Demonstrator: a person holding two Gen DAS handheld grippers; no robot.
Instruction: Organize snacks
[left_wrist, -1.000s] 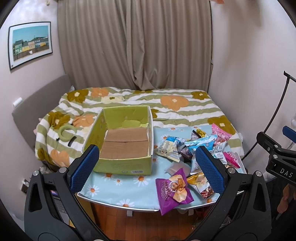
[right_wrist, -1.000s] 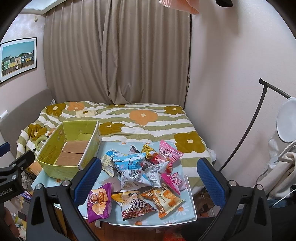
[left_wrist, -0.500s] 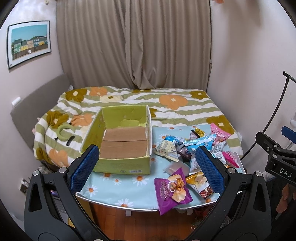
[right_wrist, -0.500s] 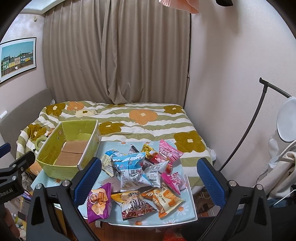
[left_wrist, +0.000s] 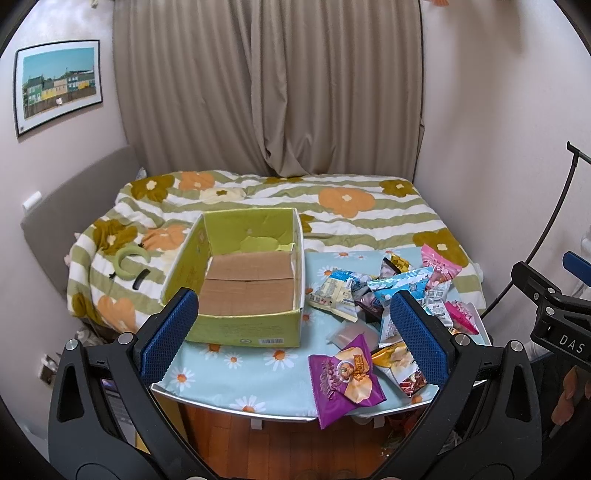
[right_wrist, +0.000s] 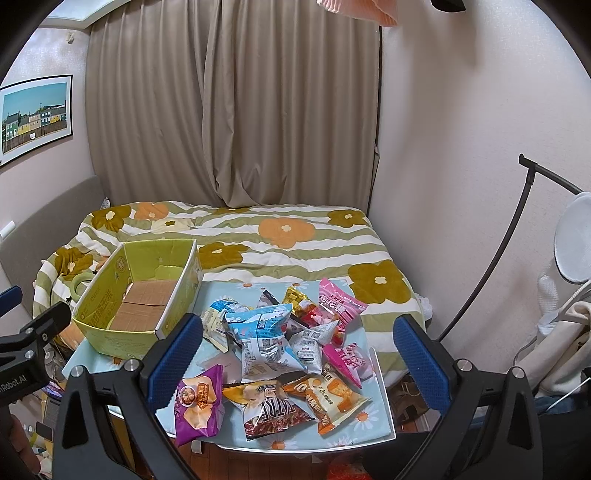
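While both jaws gape wide and empty, snack packets (right_wrist: 266, 332) on the table (left_wrist: 229, 373), beyond and between them

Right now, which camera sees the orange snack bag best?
The right wrist view: the orange snack bag lies whole and unblocked at the table's front. In the left wrist view, the left gripper's finger hides it.

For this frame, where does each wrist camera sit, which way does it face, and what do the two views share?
Left wrist view: on the left gripper, open, facing the green box on the table; the right gripper's body shows at right.
Right wrist view: on the right gripper, open, facing the snack pile; the left gripper's body shows at left.
Shared: box, purple packet, bed, curtain.
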